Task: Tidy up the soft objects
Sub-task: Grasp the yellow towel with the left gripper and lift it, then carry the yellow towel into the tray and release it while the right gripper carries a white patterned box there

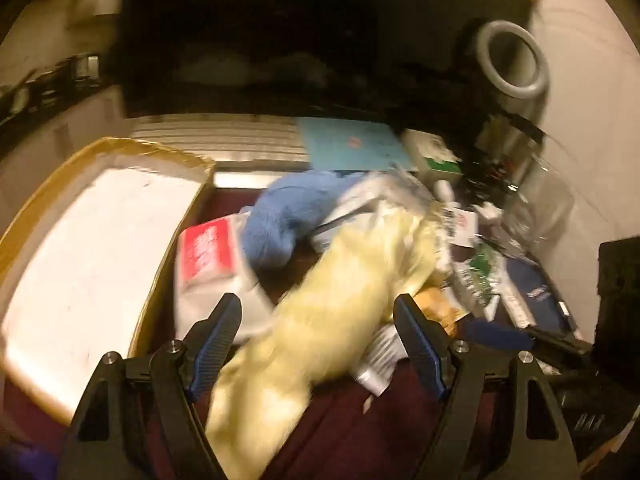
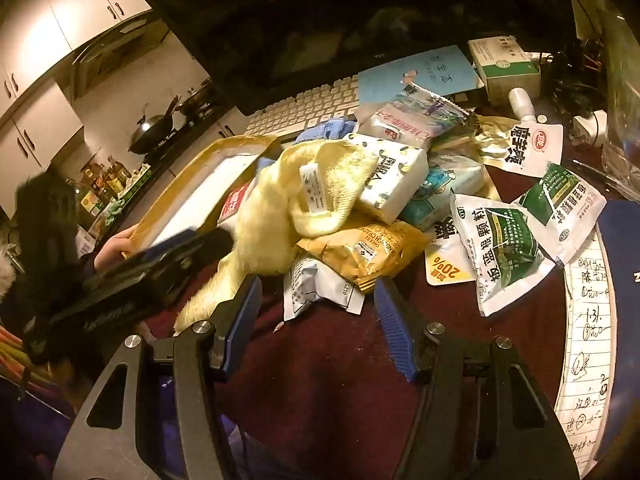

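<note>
Snack packets (image 2: 372, 256) crowd the yellow towel (image 2: 276, 216) beside the gold tray (image 2: 168, 196).

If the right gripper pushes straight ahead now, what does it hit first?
Probably the white foil sachet lying between the open right gripper fingers, then the crinkled yellow snack packet behind; depth is uncertain.

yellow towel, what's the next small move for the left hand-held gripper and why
Probably close the left hand-held gripper on the yellow towel: its jaws stand open with the fabric lying between them. Once it is gripped, the gold-rimmed tray on the left looks a likely place to lift it to.
</note>
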`<control>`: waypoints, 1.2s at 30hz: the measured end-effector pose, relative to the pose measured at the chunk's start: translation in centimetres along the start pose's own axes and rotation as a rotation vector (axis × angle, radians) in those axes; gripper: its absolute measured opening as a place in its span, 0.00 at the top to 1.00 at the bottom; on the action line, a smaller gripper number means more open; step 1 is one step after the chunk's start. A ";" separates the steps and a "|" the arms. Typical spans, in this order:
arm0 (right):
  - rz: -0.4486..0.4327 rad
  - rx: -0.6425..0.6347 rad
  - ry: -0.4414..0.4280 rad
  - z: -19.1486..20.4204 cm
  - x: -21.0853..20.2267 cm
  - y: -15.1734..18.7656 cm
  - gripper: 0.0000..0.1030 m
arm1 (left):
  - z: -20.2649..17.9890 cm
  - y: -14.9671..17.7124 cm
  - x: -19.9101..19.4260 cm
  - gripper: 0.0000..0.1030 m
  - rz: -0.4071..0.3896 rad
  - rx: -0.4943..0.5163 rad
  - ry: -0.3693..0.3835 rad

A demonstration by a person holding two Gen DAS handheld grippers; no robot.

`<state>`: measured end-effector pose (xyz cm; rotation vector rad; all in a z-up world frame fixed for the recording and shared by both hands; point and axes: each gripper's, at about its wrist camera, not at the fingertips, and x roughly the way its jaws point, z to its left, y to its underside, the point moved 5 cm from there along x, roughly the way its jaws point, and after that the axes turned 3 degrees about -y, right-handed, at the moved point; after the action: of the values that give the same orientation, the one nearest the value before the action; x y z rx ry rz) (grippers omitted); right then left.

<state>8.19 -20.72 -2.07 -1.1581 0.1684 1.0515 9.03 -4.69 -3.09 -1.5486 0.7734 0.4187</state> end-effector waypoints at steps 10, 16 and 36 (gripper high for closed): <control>-0.008 0.007 0.015 -1.1 0.8 -0.5 0.43 | -0.6 1.6 1.4 0.58 0.092 0.004 -0.058; -0.032 0.015 -0.002 -1.4 0.7 -2.8 0.43 | 2.9 1.1 -2.2 0.60 0.000 -0.252 0.103; -0.013 0.147 0.220 -5.0 6.3 -8.5 0.29 | 5.6 1.4 -5.6 0.60 -0.097 -0.390 0.149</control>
<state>19.91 -21.12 -2.45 -1.1375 0.4045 0.8842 5.10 2.11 -1.12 -1.9919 0.7572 0.4019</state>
